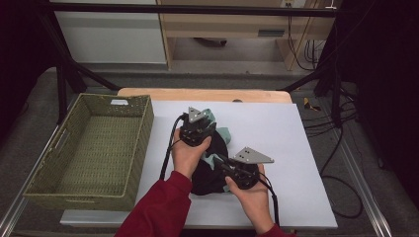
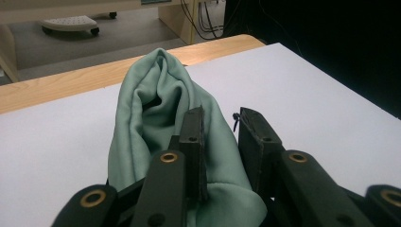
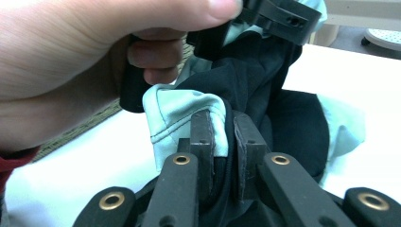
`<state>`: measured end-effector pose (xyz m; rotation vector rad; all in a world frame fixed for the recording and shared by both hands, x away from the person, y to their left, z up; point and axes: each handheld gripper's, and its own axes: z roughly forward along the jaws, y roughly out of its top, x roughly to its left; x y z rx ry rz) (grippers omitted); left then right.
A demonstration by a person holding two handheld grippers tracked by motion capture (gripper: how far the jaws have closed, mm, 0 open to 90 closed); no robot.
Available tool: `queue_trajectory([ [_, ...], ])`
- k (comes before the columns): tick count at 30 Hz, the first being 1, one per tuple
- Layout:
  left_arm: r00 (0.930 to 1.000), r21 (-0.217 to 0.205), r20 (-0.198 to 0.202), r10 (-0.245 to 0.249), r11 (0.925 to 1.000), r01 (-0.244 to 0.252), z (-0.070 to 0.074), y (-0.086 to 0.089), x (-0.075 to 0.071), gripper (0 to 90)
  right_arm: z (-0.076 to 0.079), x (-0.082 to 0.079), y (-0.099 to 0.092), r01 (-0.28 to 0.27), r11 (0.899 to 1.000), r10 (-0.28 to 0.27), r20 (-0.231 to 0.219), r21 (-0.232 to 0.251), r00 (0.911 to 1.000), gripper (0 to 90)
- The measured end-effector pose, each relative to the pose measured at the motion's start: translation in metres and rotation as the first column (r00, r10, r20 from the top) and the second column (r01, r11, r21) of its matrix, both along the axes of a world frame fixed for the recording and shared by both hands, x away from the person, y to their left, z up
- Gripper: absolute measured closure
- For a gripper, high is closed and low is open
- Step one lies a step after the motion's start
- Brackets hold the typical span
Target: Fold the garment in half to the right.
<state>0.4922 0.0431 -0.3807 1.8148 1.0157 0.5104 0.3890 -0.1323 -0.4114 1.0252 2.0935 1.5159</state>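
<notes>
- The garment (image 1: 213, 163), black with pale green parts, sits bunched in the middle of the white sheet (image 1: 276, 133) that covers the desk (image 1: 148, 92).
- Left gripper (image 1: 206, 129) is at the far end of the bundle: in the left gripper view its jaws have a fold of the green cloth (image 2: 156, 109) between them with a gap beside it, so whether the pads actually press on it I cannot tell.
- Right gripper (image 1: 225, 165) is at the near end, jaws narrow and clamped on a black-and-green edge of the garment, clear in the right gripper view (image 3: 222, 137).
- The two grippers are close together, the cloth running between them; the left hand (image 3: 71, 61) looms large just beyond the right gripper's jaws.
- A red sleeve (image 1: 158, 207) comes in from the near edge.
- Off to the left, a green woven basket (image 1: 143, 143) stands just beside the white sheet.
</notes>
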Motion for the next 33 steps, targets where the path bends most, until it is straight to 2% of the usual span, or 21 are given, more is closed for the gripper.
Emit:
queue_trajectory([
  [7, 1.0000, 0.013, 0.004, -0.002, 0.9999, 0.002, 0.003, 0.001, -0.001, 68.6, -0.007, 0.003, -0.008, 0.018, 1.000, -0.018, -0.016, 0.001, 0.9997, 81.1],
  [20, 0.9999, -0.005, 0.009, -0.009, 0.9999, 0.009, 0.006, 0.000, -0.003, 65.6, -0.011, 0.007, -0.018, 0.045, 0.999, -0.045, -0.036, 0.020, 0.9984, 81.2],
  [23, 0.9997, 0.001, 0.021, -0.016, 0.9999, 0.016, 0.009, 0.000, -0.006, 64.8, -0.013, 0.008, -0.019, 0.053, 0.998, -0.052, -0.043, 0.019, 0.9977, 81.1],
  [26, 0.9991, -0.010, 0.035, -0.025, 0.9996, 0.025, 0.015, 0.001, -0.010, 64.2, -0.014, 0.009, -0.021, 0.057, 0.998, -0.056, -0.049, 0.020, 0.9972, 81.1],
  [29, 0.9977, -0.005, 0.062, -0.029, 0.9996, 0.029, 0.022, 0.005, -0.016, 63.8, -0.016, 0.011, -0.022, 0.063, 0.998, -0.062, -0.056, 0.021, 0.9965, 81.1],
  [33, 0.9962, -0.019, 0.085, -0.023, 0.9995, 0.024, 0.028, 0.012, -0.022, 63.3, -0.017, 0.012, -0.025, 0.067, 0.997, -0.066, -0.062, 0.022, 0.9959, 81.1],
])
